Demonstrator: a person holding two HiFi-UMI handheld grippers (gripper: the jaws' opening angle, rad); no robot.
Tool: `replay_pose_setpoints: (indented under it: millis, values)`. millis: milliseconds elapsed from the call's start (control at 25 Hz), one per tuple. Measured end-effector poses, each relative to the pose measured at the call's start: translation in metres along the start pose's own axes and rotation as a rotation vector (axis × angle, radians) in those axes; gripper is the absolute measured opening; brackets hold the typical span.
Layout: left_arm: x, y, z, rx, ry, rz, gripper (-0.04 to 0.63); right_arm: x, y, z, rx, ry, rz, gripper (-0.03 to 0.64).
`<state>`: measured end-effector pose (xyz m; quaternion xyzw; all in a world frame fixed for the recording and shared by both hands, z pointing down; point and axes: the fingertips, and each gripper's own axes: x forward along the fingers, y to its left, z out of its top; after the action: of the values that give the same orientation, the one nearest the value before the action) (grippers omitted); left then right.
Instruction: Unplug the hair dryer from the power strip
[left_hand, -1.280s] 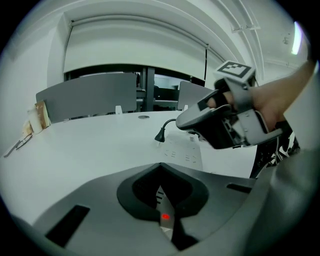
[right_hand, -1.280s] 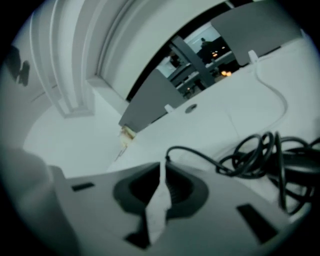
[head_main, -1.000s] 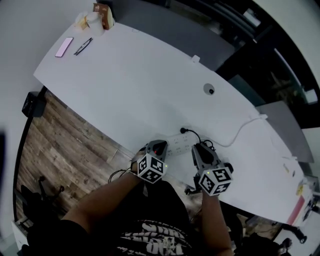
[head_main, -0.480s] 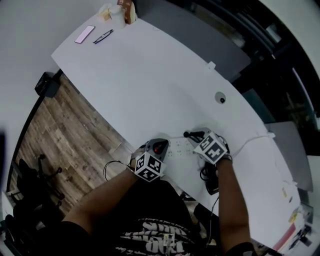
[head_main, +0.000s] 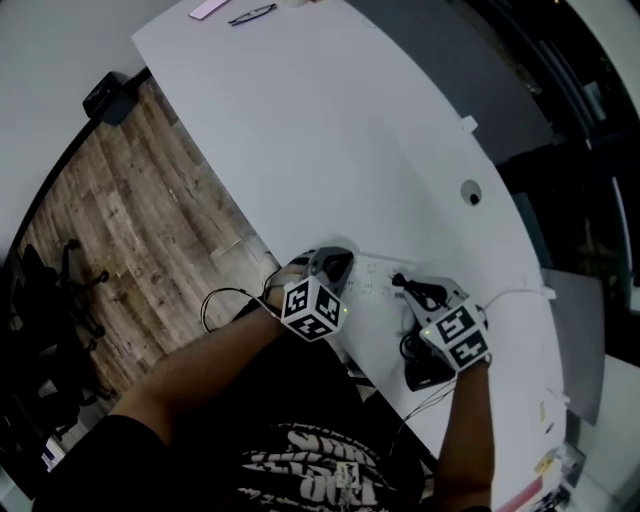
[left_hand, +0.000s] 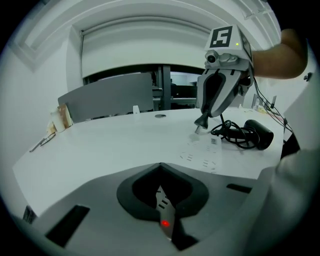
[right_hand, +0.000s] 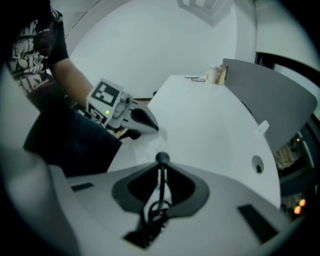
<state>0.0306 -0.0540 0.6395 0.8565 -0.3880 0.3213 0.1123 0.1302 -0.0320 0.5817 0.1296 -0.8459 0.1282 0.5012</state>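
Note:
A white power strip lies near the front edge of the white table. My left gripper is shut on its near end, where a red light glows. The black plug stands at the strip's far end with its pins just showing above the strip's face. My right gripper points steeply down; its jaws have just been closing and are shut on the plug. The cable coils to the black hair dryer, which lies on the table beside the strip.
A thin white cable runs off to the right. A round cable hole sits in the table behind the strip. A pink phone and glasses lie at the far corner. A grey partition borders the back.
My right gripper moved from the table's front edge to the strip's far end, rolled over, and came down around the plug. The left gripper stayed on the strip.

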Motion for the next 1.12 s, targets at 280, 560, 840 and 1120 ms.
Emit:
replay_pose_setpoints:
  millis: [280,560,840,1120]
  values:
    - [0.001,-0.005,0.001,0.064,0.002,0.039,0.028,0.022,0.012,-0.024,0.020,0.152,0.009,0.067]
    - [0.001,-0.007,0.001,0.045,0.002,0.019,0.028,0.018,0.008,-0.027,0.101,0.275,0.014,0.067]
    - [0.001,-0.006,0.000,0.032,-0.002,0.007,0.028,0.022,0.009,-0.027,0.122,0.388,0.039,0.069]
    - [-0.001,-0.005,0.000,0.009,-0.019,-0.003,0.028,0.024,0.011,-0.024,0.123,0.421,0.025,0.069]
